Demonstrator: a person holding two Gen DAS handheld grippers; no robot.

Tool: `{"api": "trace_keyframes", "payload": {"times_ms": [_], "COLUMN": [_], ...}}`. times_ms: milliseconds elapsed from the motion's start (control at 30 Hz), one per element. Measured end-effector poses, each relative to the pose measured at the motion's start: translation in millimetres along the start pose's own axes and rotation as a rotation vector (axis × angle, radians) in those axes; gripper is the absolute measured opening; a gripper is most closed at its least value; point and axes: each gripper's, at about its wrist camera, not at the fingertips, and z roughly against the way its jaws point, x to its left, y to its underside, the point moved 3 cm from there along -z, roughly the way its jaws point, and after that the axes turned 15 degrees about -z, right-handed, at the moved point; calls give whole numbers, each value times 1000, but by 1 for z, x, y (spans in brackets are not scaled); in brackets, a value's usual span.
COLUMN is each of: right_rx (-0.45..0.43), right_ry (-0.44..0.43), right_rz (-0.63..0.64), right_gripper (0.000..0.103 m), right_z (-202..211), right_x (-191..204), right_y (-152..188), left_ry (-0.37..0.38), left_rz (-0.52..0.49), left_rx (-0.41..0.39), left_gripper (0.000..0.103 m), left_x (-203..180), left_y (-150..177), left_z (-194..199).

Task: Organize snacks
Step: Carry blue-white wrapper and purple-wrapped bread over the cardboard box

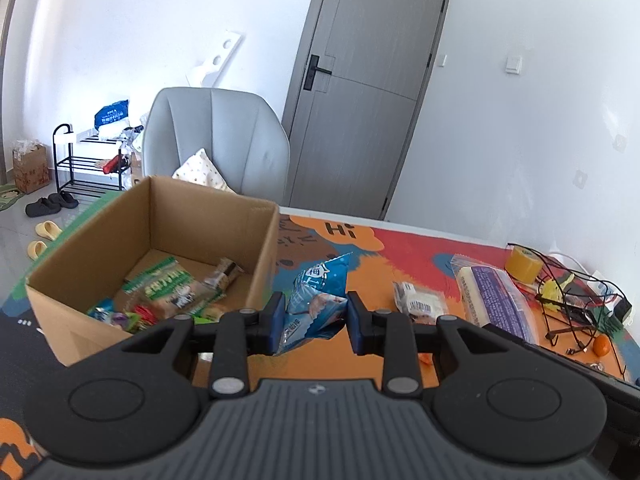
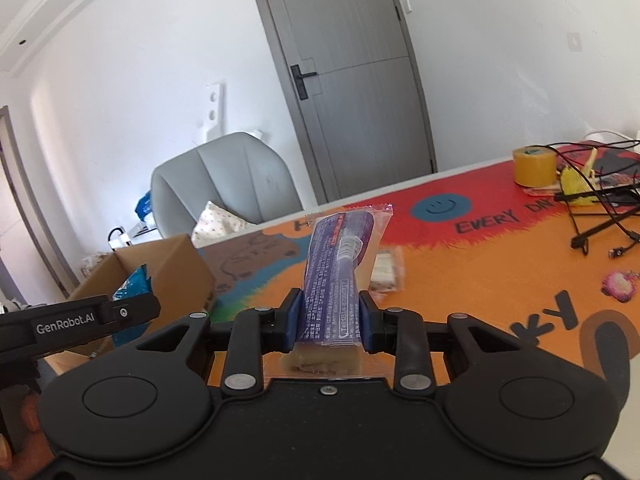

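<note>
My left claw [image 1: 316, 322] was closed on a blue packet [image 1: 318, 300], and the packet hung between the pads just beside the right wall of the box [image 1: 160, 224]. My right claw [image 2: 330, 322] was closed on a long purple bar [image 2: 340, 268], which stood up and leaned a little away from me, above the orange mat [image 2: 500, 272]. The box stood at the left part of the table, open on top, with several snacks already on its bottom. One small white packet [image 1: 418, 302] lay on the mat to the right of my left claw, near the place where the bar appeared in that view.

I judged that the step was to carry both snacks to the box and to put them in. For the blue packet the way was short: I should lift it over the wall first, then move left and open only when it was above the bottom, because the packet was soft and its lower corner could catch the cardboard edge. The bar was long, so I thought it better to lay it flat along one wall. In the right view my left claw [image 2: 132, 310] seemed to be close to the box, but the fisheye bent things, so I was not sure how close. The two claws should enter one after the other, not together.
</note>
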Motion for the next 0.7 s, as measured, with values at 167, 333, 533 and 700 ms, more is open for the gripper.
{"api": "trace_keyframes", "payload": {"times_ms": [167,333,533,700], "right_rx": [-3,0,10,20], "right_ry": [-49,-89,-123,-146], "right_rz": [7,19,19,26], "right_gripper": [30,30,30,30], "right_z": [2,3,-2,-10], "right_x": [20,38,56,74], "right_y": [0,2,4,1], "left_ry": [-25,-48,-74,-101], "left_rz": [18,36,50,73], "left_rx": [-16,-37,-49,-55], "left_gripper": [31,31,31,31], "left_x": [19,36,55,76], "left_y": [-6,-9,-14,-24], "left_z": [10,19,23,24]}}
